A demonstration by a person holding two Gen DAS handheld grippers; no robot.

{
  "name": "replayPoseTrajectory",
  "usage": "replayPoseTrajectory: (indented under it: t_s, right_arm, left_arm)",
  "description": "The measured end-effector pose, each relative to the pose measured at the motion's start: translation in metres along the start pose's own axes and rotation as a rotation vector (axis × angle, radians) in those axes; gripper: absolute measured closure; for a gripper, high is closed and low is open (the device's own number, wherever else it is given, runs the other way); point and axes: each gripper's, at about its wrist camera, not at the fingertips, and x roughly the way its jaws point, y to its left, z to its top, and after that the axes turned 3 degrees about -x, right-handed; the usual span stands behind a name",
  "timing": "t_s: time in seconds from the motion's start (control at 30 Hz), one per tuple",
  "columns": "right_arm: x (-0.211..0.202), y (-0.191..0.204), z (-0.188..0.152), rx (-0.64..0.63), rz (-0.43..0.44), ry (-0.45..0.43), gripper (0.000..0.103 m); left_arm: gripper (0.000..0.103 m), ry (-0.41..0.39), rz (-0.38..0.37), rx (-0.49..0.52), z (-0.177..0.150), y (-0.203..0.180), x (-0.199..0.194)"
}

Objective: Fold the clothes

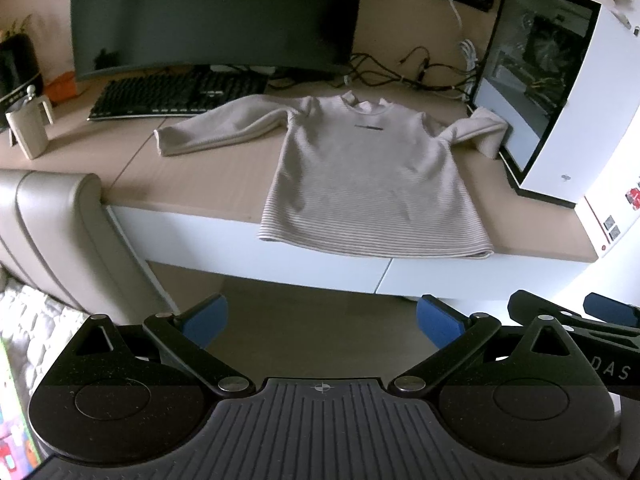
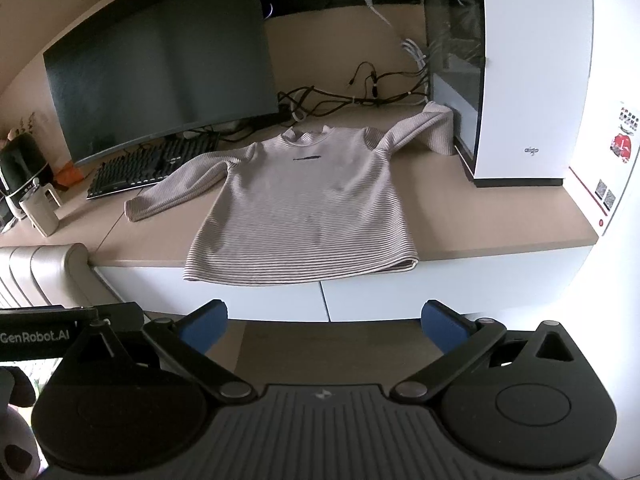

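Both tools are spread wide and hold nothing: left gripper, right gripper, below the desk edge; the striped sweater lies flat, unfolded; its hem overhangs, its right sleeve bunches against the computer case; free this sleeve gently before any fold.

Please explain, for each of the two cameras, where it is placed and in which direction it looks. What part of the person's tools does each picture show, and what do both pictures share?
Left wrist view: sits on the left tool, off the desk's front edge, facing the spread striped sweater; its open blue fingers show, the right tool at lower right.
Right wrist view: sits on the right tool, facing likewise; its open fingers show.
Shared: sweater, monitor, keyboard, white computer case.
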Motion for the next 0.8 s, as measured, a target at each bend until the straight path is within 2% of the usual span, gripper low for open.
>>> replayPoseTrajectory:
  t_s: [0.8]
  right_arm:
    - [0.014,-0.002,0.005,0.013,0.003,0.033,0.000]
  left_arm:
    - [0.000,0.027,0.006,0.008,0.009,-0.005,0.016]
